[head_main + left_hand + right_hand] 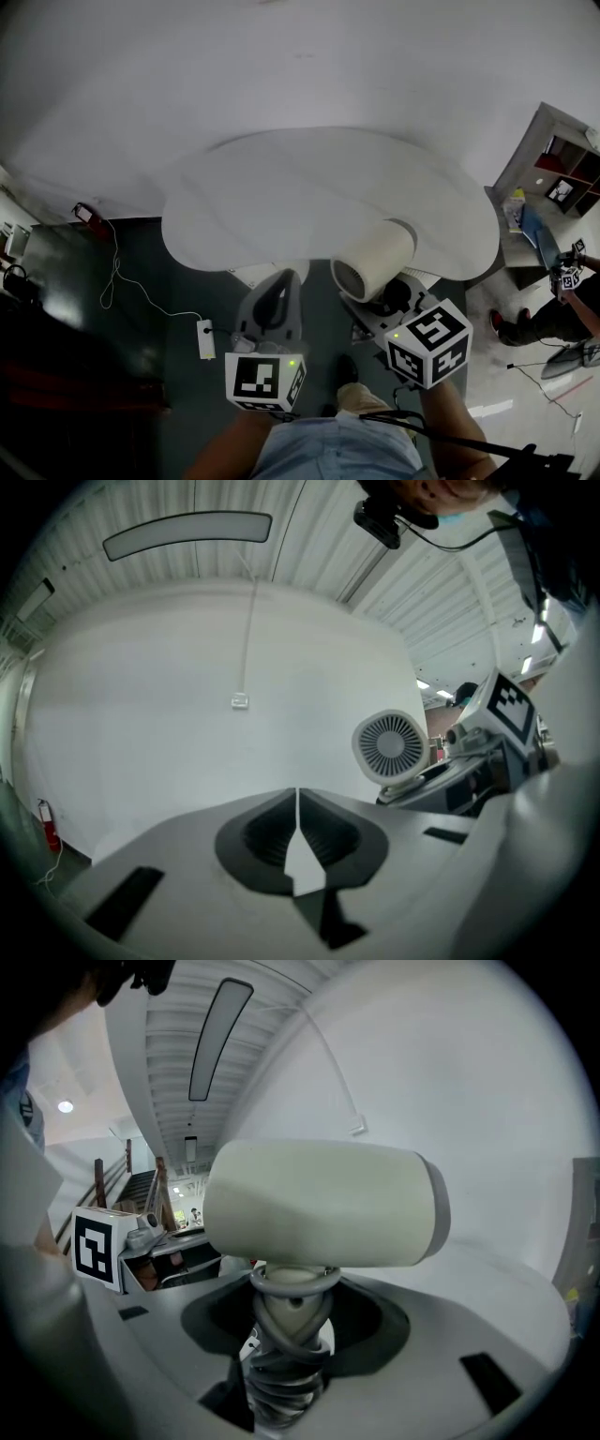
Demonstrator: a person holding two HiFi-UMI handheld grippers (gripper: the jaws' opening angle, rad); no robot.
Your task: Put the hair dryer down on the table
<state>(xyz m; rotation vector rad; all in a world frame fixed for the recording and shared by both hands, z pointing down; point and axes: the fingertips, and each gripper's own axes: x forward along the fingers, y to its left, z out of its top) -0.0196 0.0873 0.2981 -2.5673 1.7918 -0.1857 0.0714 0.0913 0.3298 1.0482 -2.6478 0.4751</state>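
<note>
A cream hair dryer (375,258) hangs in the air over the near edge of the white round table (319,187). My right gripper (389,298) is shut on its handle, and a grey cord is wound round that handle (286,1335). The dryer's barrel (319,1206) lies level above the jaws in the right gripper view. My left gripper (277,300) is to the left of the dryer, just short of the table edge. Its jaws are shut with nothing between them (298,827). In the left gripper view the dryer's round grille (390,745) shows at the right.
A white power strip (205,337) with its cable lies on the dark floor to the left. A red extinguisher (84,214) stands by the wall. At the right are a shelf unit (562,169) and a person (562,314) crouching on the floor.
</note>
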